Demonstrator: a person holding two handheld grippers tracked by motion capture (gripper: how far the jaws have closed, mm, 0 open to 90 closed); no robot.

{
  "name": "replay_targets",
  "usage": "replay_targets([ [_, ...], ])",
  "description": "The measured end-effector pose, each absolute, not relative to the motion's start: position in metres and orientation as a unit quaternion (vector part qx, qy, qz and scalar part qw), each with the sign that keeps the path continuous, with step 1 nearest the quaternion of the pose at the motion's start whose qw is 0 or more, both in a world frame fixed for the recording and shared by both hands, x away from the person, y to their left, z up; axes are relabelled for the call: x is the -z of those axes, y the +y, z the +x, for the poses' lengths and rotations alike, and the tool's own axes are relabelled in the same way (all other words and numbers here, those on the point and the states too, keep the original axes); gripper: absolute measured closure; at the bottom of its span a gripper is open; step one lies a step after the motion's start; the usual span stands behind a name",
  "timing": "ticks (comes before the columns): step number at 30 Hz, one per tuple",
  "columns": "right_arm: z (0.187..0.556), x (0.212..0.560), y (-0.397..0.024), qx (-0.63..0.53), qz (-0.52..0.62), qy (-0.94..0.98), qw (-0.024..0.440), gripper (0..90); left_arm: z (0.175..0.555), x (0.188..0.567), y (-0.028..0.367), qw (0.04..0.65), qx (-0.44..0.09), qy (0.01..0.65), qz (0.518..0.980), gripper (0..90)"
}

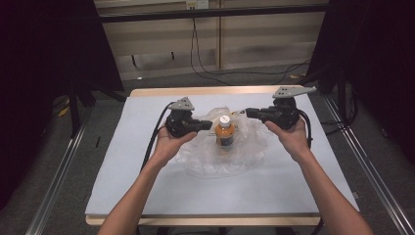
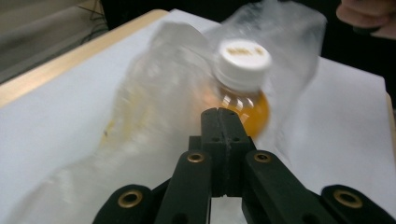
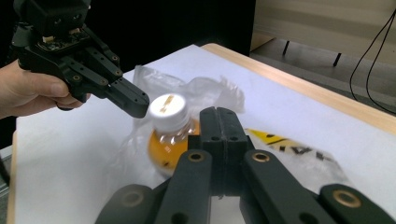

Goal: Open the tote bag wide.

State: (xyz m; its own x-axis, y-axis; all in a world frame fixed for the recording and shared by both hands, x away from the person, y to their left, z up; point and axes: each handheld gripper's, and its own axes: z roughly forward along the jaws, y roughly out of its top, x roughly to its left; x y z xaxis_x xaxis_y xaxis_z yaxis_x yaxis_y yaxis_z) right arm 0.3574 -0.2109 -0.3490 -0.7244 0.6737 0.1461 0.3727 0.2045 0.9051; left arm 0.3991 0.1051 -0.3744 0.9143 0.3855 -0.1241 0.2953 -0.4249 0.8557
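A small bottle [image 1: 224, 133] of orange liquid with a white cap stands upright inside a clear plastic bag [image 1: 210, 161] at the middle of the table. My left gripper [image 1: 209, 126] is shut at the bag's left upper edge, and the film seems pinched in its jaws. My right gripper [image 1: 248, 112] is shut at the right upper edge, near yellow print on the bag. The left gripper view has closed jaws [image 2: 222, 114] just before the blurred bottle [image 2: 245, 93] and bag [image 2: 154, 107]. Past my right gripper [image 3: 222, 114] I see the bottle [image 3: 168, 140], the bag [image 3: 205, 91] and the left gripper [image 3: 137, 105].
A white mat [image 1: 147, 171] covers the wooden table [image 1: 195, 91], whose bare edge shows at the back and front. Metal rails [image 1: 58, 186] run along both sides on the floor. Black cables [image 1: 205, 68] lie behind the table, and dark curtains hang left and right.
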Motion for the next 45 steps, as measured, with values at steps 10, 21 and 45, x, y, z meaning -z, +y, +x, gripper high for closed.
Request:
replay_targets([
  [10,0.383,0.394,-0.194,-0.498,0.369,0.775,0.126,90.0,0.439,0.420,0.098,0.468,-0.038,0.269,0.841,90.0],
  [21,0.397,0.469,-0.202,-0.452,0.420,0.781,0.091,90.0,0.441,0.473,0.098,0.401,-0.025,0.300,0.865,90.0],
  [45,0.380,0.482,-0.230,-0.410,0.431,0.795,0.124,90.0,0.423,0.478,0.158,0.398,-0.032,0.323,0.858,90.0],
])
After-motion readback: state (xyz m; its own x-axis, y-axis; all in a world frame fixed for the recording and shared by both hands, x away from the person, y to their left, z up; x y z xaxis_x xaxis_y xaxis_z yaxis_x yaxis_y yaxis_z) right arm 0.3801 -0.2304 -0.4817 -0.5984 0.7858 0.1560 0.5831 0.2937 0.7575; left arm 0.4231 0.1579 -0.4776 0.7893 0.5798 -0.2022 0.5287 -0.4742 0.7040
